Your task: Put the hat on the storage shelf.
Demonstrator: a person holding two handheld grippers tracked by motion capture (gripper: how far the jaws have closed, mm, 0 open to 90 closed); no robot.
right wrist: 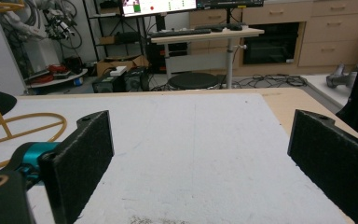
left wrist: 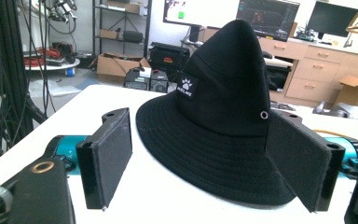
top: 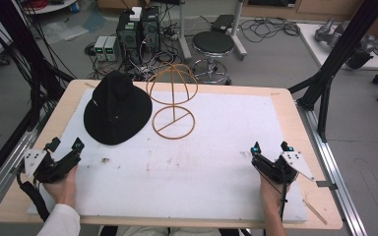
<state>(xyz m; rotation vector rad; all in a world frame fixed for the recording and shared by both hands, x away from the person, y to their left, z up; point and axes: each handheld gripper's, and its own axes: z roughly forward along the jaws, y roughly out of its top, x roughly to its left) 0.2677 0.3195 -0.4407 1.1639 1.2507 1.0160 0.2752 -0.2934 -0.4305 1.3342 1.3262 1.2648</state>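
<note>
Black tongs [top: 64, 144] with teal joints, grey three-cornered plates, trailing black cables; apparently a white sleeve [top: 61, 221].

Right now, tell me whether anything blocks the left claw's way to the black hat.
Nothing visible does. The left claw is open and points at the black hat, with bare white mat between them. The wire stand stands off to the hat's right.

Wooden table [top: 295, 105]; white mat [top: 216, 142] on it, bearing black hat [top: 116, 109], wire stand [top: 173, 103].

Bright even indoor light, soft shadows, slightly soft focus, mild edge distortion
</note>
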